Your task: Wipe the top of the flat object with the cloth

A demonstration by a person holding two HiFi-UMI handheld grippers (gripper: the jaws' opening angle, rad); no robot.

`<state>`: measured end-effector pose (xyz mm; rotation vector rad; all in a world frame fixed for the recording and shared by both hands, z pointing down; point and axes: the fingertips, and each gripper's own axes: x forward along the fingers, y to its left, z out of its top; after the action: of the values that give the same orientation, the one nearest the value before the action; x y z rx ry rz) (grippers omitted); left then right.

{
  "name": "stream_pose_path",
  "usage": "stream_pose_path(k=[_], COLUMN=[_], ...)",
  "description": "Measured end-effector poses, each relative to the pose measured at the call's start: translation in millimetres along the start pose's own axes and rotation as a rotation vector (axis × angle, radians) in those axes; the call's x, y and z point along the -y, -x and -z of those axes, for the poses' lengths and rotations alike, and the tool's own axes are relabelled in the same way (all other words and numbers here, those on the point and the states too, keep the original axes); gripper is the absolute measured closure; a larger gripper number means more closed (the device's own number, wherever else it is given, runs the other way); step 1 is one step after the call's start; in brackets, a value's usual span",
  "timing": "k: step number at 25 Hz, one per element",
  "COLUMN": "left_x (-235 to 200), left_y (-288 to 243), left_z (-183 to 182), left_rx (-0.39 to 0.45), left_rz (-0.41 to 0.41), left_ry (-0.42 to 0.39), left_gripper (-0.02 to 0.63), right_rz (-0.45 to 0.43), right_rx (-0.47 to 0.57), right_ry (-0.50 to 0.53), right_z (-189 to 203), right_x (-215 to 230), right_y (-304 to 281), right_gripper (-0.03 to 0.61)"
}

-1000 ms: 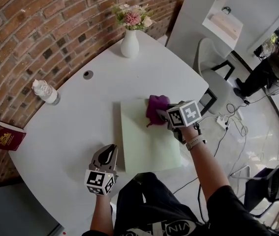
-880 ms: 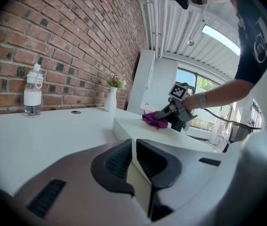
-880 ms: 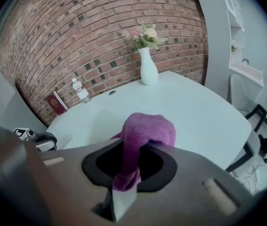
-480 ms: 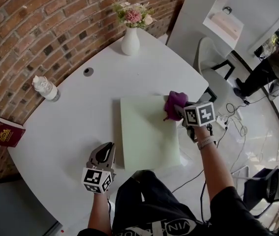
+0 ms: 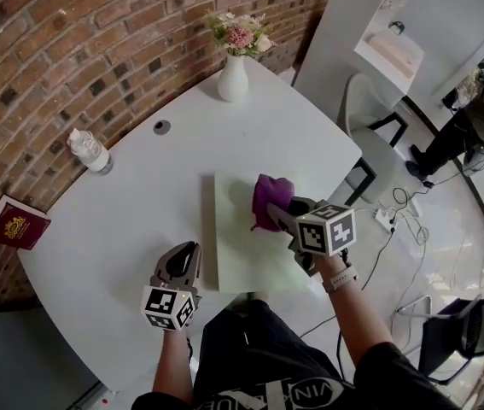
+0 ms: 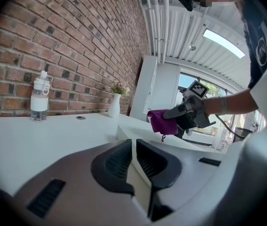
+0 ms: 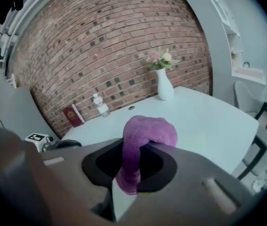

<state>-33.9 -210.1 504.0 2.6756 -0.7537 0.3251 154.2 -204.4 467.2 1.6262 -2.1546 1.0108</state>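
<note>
A pale green flat board (image 5: pixel 240 250) lies on the white round table (image 5: pixel 139 212). My right gripper (image 5: pixel 280 214) is shut on a bunched purple cloth (image 5: pixel 271 200), held over the far middle of the board. In the left gripper view the cloth (image 6: pixel 162 122) hangs just above the board (image 6: pixel 135 132). In the right gripper view the cloth (image 7: pixel 145 135) bulges out between the jaws of the right gripper (image 7: pixel 133 166). My left gripper (image 5: pixel 182 261) is shut and empty, beside the board's near left corner.
A white vase with flowers (image 5: pixel 233 79) stands at the table's far edge. A water bottle (image 5: pixel 89 153) and a red booklet (image 5: pixel 15 222) are at the left by the brick wall. A white chair (image 5: pixel 370 135) and floor cables (image 5: pixel 395 216) are at the right.
The right gripper carried the cloth to the board's far right corner, then back left to the middle and lifted it off the surface. The left gripper stayed put.
</note>
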Motion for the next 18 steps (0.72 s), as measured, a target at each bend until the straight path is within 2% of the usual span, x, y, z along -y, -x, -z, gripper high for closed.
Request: stream_pose_path(k=[3,11,13,18], left_x=[0.3,3.9,3.2,-2.0], left_y=[0.0,5.7,8.7,14.9], left_z=[-8.1,-11.9,-11.5,-7.1], left_rx=[0.020,0.032,0.034,0.034], left_rz=[-0.004,-0.014,-0.022,-0.044], left_ry=[-0.002,-0.008,-0.006,0.013], left_gripper=[0.583,0.583,0.583,0.583], right_rz=[-0.095,-0.235,-0.243,-0.180], right_rx=[-0.050,-0.185,-0.213,-0.257], right_ry=[0.014,0.075,0.093,0.173], right_z=[11.2,39.2,47.2,70.5], right_x=[-41.7,-110.1,-116.2,-100.8], right_y=[-24.5,-75.4,-81.5,-92.3], right_gripper=[0.517,0.516,0.516,0.515])
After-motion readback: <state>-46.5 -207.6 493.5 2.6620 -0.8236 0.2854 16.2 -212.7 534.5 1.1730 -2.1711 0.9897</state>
